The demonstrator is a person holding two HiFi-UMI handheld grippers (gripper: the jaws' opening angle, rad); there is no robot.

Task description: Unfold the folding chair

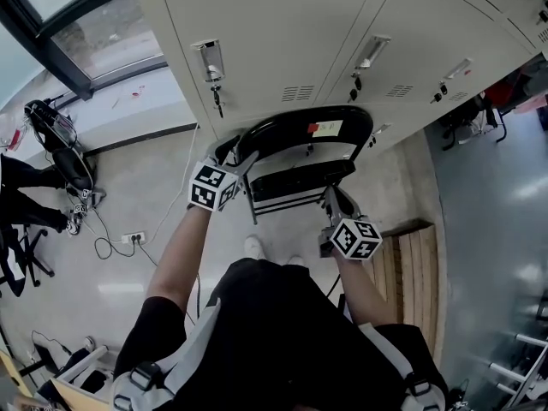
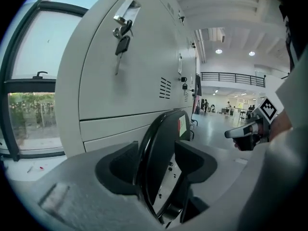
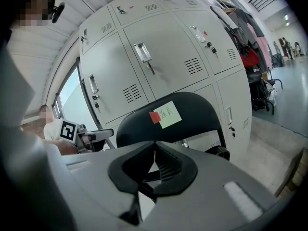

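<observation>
The chair stands on the floor right in front of the lockers, not yet opened out as far as the views show, with its backrest nearest the person and the seat tucked close beneath it. The left gripper is wide open and straddles the left edge of the backrest, which sits between the jaws without being pinched. The right gripper is fully closed with nothing in it and hangs low by the seat's right front corner. The step in hand looks like taking hold of the chair before any unfolding. Next, the left gripper probably needs to close on the backrest edge and steady it, while the right one opens, catches the seat's front edge and swings it down and away from the back
</observation>
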